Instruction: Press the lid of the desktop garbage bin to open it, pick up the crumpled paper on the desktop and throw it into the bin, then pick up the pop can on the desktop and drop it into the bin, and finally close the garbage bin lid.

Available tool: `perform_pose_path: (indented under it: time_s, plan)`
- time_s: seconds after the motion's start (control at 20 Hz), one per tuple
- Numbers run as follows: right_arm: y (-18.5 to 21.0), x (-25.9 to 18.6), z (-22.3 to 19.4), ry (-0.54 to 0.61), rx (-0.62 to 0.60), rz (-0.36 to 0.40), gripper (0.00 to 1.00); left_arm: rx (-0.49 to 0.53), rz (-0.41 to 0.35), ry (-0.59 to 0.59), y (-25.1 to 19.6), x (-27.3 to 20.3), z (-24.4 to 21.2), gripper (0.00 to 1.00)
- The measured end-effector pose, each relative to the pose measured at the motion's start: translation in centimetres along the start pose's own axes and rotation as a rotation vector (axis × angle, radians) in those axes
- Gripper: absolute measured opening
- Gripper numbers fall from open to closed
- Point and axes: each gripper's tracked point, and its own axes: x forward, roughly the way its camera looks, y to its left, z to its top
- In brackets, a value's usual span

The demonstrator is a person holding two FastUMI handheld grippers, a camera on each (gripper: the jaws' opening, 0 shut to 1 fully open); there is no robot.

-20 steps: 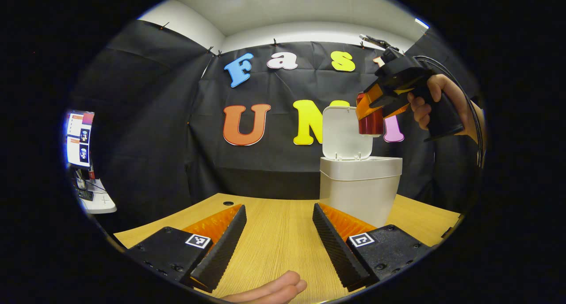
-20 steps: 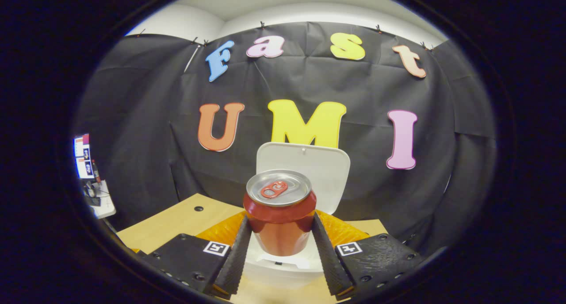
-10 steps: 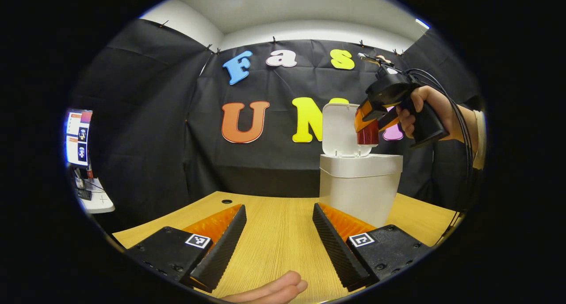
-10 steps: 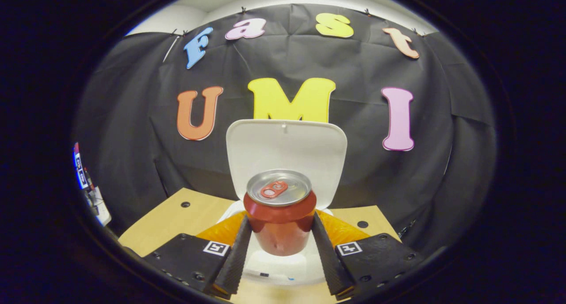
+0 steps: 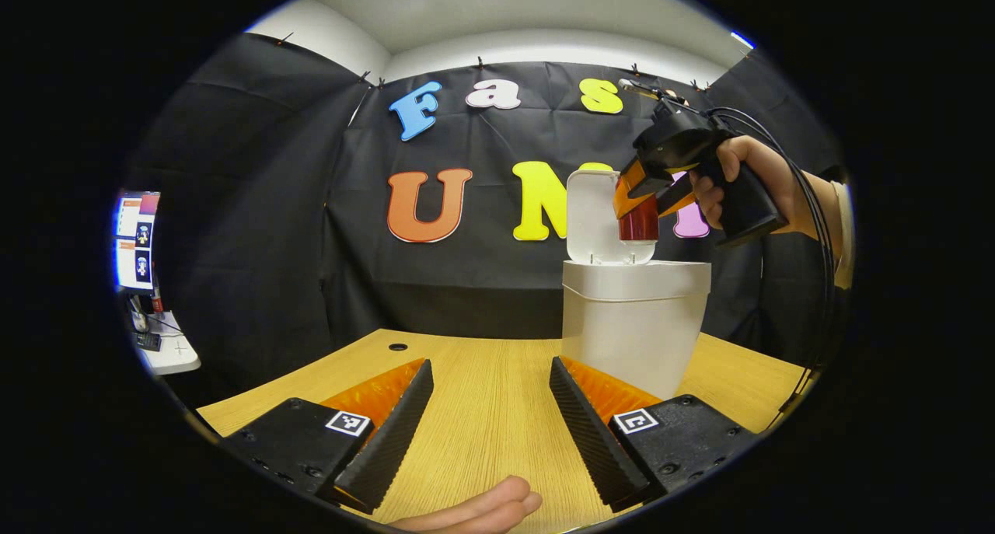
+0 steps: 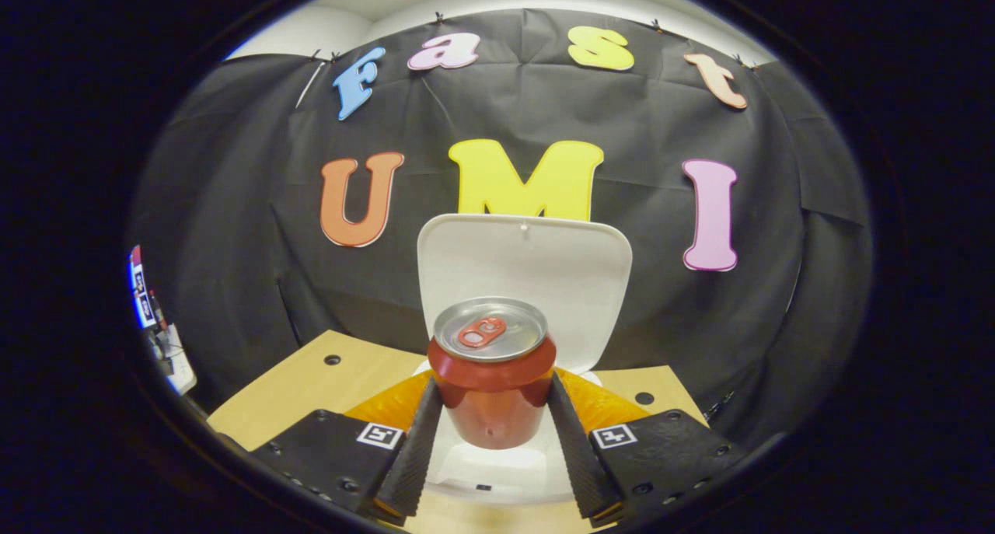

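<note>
Right gripper (image 6: 491, 433) clamps the pop can (image 6: 492, 371) upright, both fingers pressing its sides, lower centre of the right gripper view. In the left gripper view the can (image 5: 638, 223) hangs above the garbage bin (image 5: 633, 328), centre right, close to the raised lid (image 5: 595, 215).

Risks, as I judge them:
- can sits near the lid; a release here may clip it, knock it shut, or bounce the can out
- released off-centre, it may strike the rim and fall onto the desktop (image 5: 490, 402)

Left gripper (image 5: 490, 429) idles low over the desktop, jaws wide apart, holding nothing. Crumpled paper presumably already binned.
</note>
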Motion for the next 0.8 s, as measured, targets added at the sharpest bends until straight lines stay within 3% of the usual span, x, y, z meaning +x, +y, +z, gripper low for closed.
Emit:
perform_pose_path:
  time_s: [0.6,0.8]
  plan:
    - [0.5,-1.8,4.8,-0.094,0.010,0.002,0.81,-0.018,-0.007,0.022,0.2,0.1,-0.5,0.98]
    - [0.7,-2.1,6.1,-0.113,0.006,-0.002,0.79,-0.014,-0.012,0.022,0.1,0.1,-0.5,0.98]
